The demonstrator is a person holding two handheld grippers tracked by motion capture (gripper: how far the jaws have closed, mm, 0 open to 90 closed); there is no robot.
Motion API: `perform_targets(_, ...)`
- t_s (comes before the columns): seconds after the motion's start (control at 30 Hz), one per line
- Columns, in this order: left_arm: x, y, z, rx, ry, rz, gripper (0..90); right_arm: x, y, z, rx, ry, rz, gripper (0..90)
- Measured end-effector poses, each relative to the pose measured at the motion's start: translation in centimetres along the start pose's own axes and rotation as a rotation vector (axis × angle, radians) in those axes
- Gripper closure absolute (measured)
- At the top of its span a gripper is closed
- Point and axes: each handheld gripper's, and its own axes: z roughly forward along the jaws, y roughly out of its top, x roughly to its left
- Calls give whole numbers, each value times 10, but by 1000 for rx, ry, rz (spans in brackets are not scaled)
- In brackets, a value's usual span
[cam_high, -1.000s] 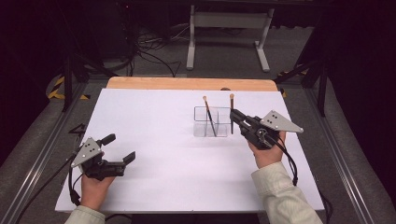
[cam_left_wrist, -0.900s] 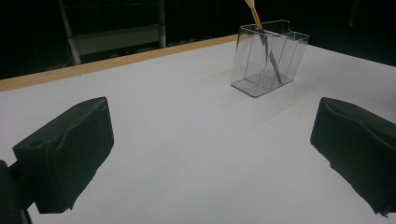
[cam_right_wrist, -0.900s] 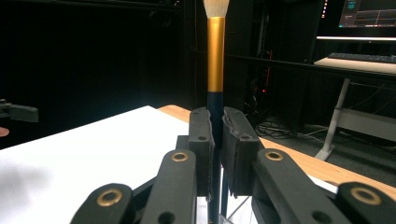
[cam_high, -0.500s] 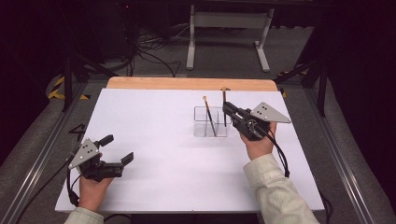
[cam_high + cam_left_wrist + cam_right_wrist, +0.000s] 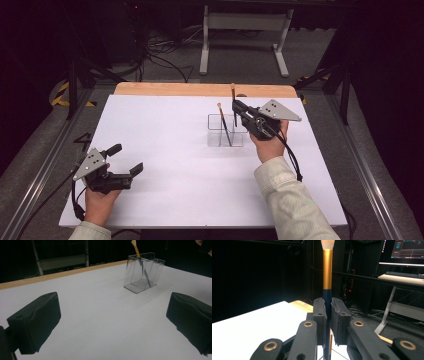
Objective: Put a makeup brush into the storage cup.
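A person's right tool [image 5: 239, 111] was clamped on the dark lower handle of a makeup brush [image 5: 327, 277], holding it just above the clear plastic organizer [image 5: 226, 131] that stood on the white desk [image 5: 165, 125]. In the right gripper view the brush stood upright between the pads, its long axis vertical, gold ferrule and pale bristle tip pointing up and the handle end pointing down. A second brush [image 5: 223, 122] already leaned inside the organizer, bristles up, tilted away from the right tool. The left tool [image 5: 120, 162] rested near the desk's front left corner, well apart from the organizer, its jaws wide apart and holding nothing.

The step in hand appeared to be seating the held brush in a free compartment. Doing it well would likely mean keeping the handle vertical, lining its lower end over an opening clear of the leaning brush, lowering it straight down without knocking the light container's wall, and letting go only once the handle end rested on the bottom.
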Motion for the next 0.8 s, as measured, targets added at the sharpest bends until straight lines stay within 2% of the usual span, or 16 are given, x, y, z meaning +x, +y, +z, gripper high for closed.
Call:
perform_targets(0.23, 0, 0, 0, -1, 0, 0, 3, -3, 2, 12, 4, -16, 4, 826)
perform_targets(0.43, 1, 0, 1, 6, -4, 2, 3, -9, -3, 22, 17, -26, 14, 826)
perform_targets(0.8, 1, -1, 1, 4, 0, -4, 3, -13, -14, 31, 38, -30, 68, 825)
